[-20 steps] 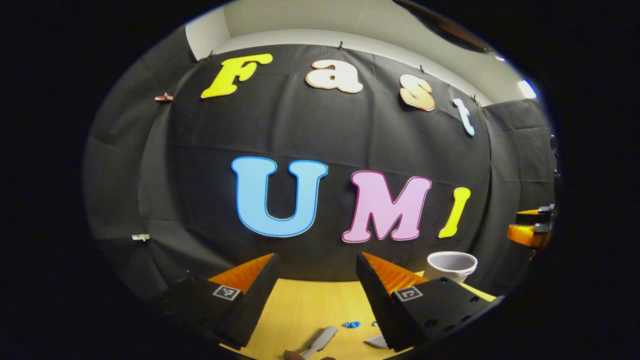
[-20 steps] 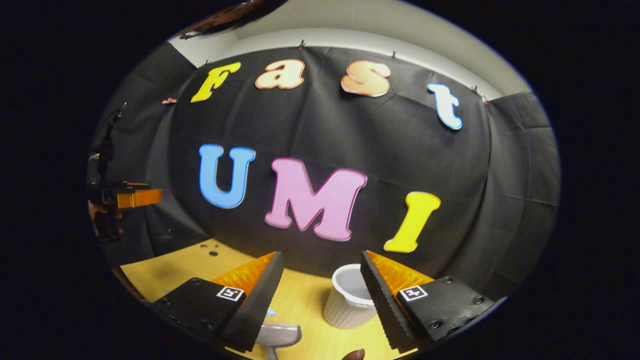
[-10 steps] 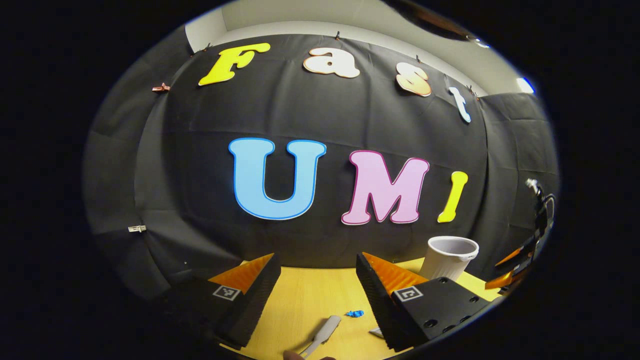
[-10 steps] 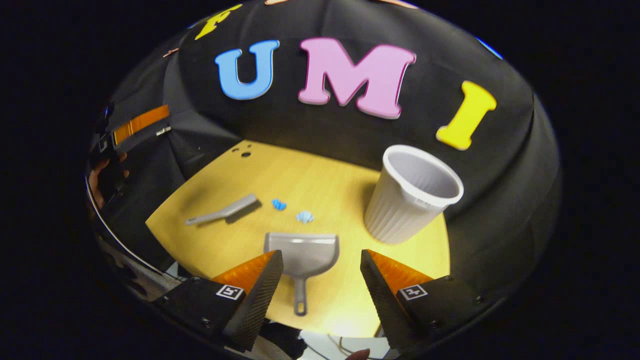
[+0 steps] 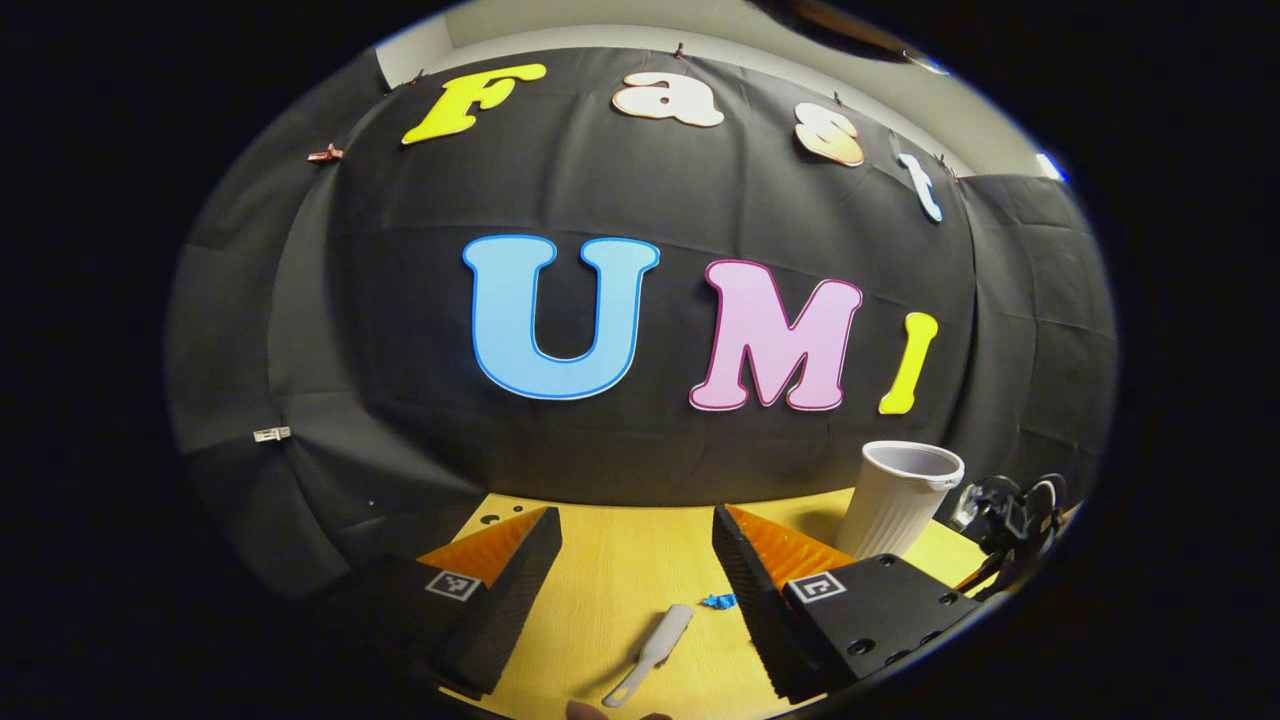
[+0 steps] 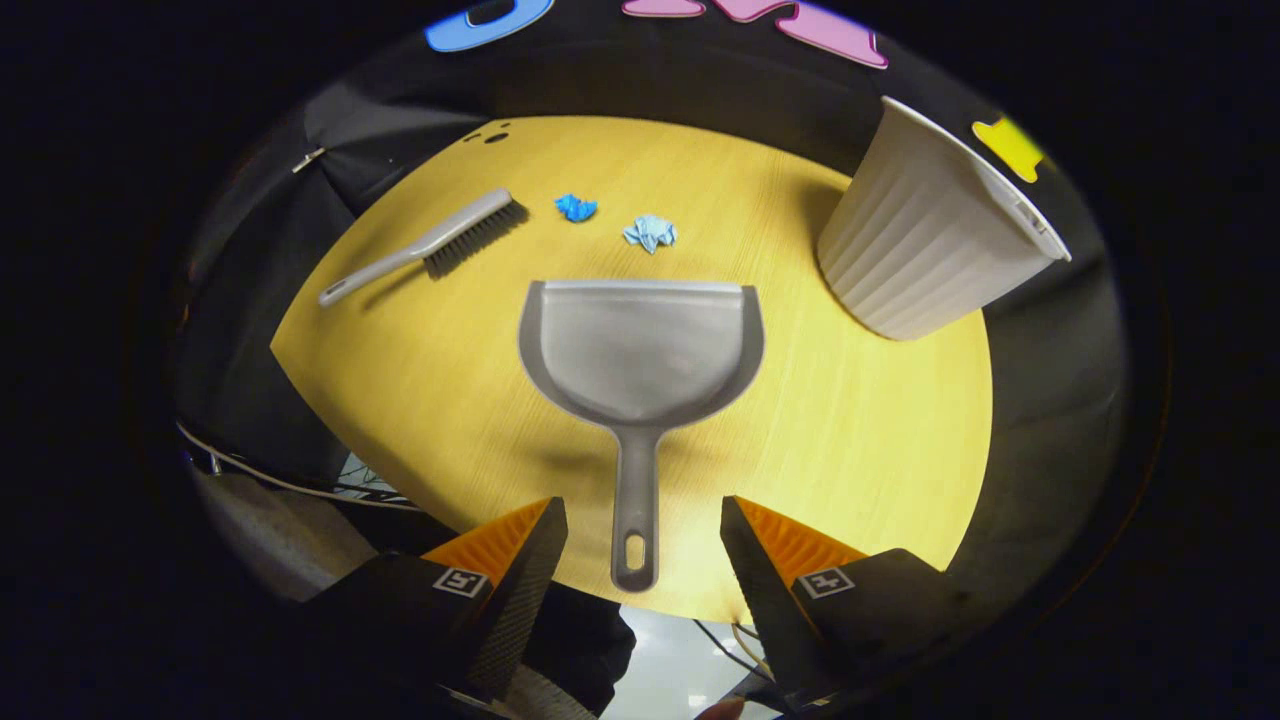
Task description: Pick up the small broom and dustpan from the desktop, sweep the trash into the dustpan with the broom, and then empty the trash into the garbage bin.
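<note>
Below, a smooth grey plastic dustpan (image 6: 640, 345) beside a ribbed bin (image 6: 925, 250).

In the right gripper view, a round yellow wooden worktop (image 6: 850, 450) spreads ahead of the fingers (image 6: 520, 585), and its near edge runs between them. Two small dark holes (image 6: 490, 133) sit at its far rim, ahead and to the left of the fingers. A thin cable (image 6: 280, 482) hangs under the worktop's edge just left of the left finger, and a pale floor (image 6: 660, 665) shows below, between the fingers.

In the left gripper view, black cloth (image 5: 400, 330) rises behind the worktop, well above the fingers. A white clip (image 5: 270, 434) is pinned to it far to the left, a reddish clip (image 5: 322, 155) sits higher up, and a pale wall (image 5: 600, 35) tops the cloth.
</note>
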`<state>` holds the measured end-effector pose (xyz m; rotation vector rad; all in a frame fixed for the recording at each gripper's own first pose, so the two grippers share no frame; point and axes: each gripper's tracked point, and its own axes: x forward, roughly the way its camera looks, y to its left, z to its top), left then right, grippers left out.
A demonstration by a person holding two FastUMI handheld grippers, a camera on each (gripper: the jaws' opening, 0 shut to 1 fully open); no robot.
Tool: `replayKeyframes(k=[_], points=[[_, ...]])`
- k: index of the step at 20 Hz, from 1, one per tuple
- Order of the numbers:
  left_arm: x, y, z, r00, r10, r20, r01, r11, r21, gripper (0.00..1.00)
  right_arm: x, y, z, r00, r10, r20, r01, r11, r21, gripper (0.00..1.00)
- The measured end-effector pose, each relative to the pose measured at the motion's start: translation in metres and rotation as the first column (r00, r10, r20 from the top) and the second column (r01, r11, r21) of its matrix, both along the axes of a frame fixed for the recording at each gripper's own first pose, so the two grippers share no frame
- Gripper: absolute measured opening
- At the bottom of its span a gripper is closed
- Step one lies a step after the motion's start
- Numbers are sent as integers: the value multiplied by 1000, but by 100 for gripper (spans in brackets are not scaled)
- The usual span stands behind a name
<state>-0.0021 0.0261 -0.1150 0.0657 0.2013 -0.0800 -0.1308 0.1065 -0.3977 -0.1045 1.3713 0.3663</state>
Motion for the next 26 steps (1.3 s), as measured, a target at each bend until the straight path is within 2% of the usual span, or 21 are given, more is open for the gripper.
replayKeyframes(k=[8,10,13,16,18,19,20,21,22,26], points=[[6,14,-27,999,17,-45,-18,1000,-18,95,3,18,-61,987,24,-161,-36,997,-74,95],[8,21,-31,998,25,-53,-26,1000,-16,95,5,24,-69,981,28,-189,-44,996,-81,99],[12,29,-39,997,34,-67,-35,999,-18,95,9,30,-78,975,13,-223,-34,995,-92,91],[15,35,-47,996,42,-84,-45,998,-36,96,12,34,-87,968,-18,-251,-8,995,-103,90],[17,40,-53,995,46,-94,-51,998,-47,96,13,32,-92,963,-31,-267,-2,993,-122,78],[18,42,-55,994,45,-102,-50,997,-52,96,11,28,-95,959,-21,-282,-18,991,-135,61],[19,43,-59,993,42,-109,-48,997,-57,96,7,27,-93,954,-13,-301,-27,991,-128,48],[21,44,-62,992,38,-120,-45,997,-61,92,10,28,-92,959,-5,-285,-30,992,-121,41],[22,44,-68,991,28,-130,-37,997,-71,96,11,24,-93,962,12,-272,-51,990,-135,38],[28,43,-99,977,15,-212,-30,997,-67,96,11,17,-91,971,24,-238,-58,989,-134,34]])
